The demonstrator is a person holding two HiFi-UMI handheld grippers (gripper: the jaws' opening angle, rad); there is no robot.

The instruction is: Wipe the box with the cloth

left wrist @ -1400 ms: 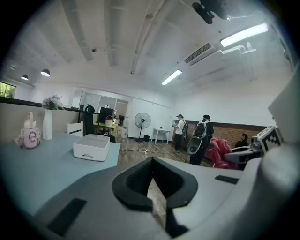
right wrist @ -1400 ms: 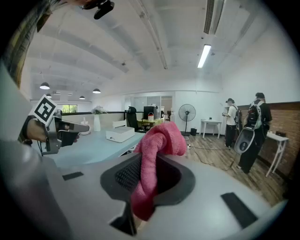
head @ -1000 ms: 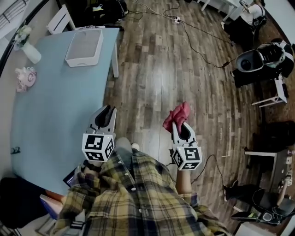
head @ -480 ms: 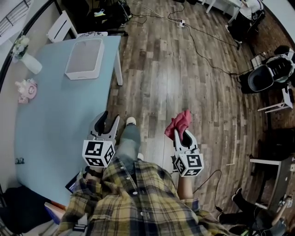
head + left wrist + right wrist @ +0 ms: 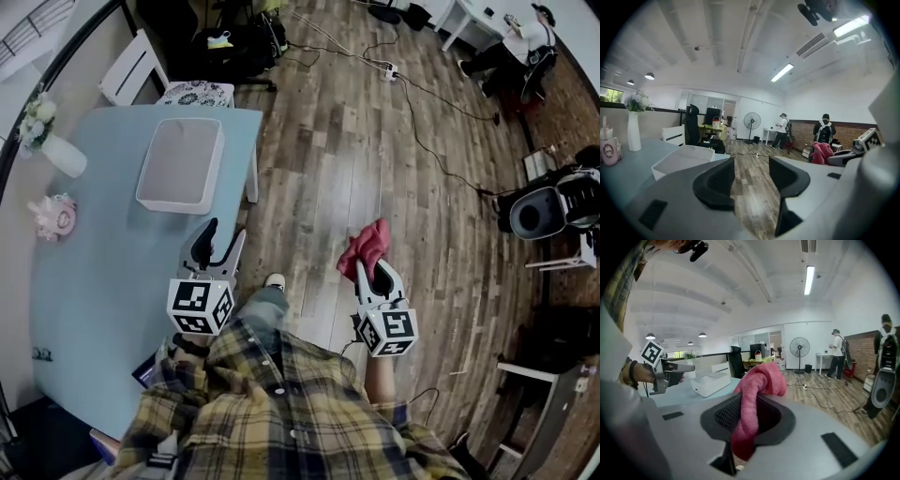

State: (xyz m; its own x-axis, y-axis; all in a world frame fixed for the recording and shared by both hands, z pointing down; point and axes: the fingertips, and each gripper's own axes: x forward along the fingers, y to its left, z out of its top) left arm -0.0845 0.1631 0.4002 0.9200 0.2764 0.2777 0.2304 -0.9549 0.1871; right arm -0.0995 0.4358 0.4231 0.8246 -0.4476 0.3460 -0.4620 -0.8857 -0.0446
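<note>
Pink fluffy cloth [image 5: 759, 380] is pinched tight between the jaws of the right gripper [image 5: 373, 270], and a bunch of it sticks out past the tips. That gripper is out over the brown wood floor [image 5: 319, 169], well apart from the light blue desk [image 5: 84, 281]. The white, shallow plastic box [image 5: 180, 165] sits on the desk near its far corner, close to the side edge next to the floor. No tool touches it. The left gripper [image 5: 221, 244] hangs by that same side edge, nearer the person than the box. Its jaws have just been opening and stand wide apart, with nothing between them.

I think this is the step of bringing the cloth to the box; no wiping has begun. Next, the right gripper needs to go over to that far corner and set the cloth flat on the box. The open left gripper could hold the box rim so the box does not slide.
</note>
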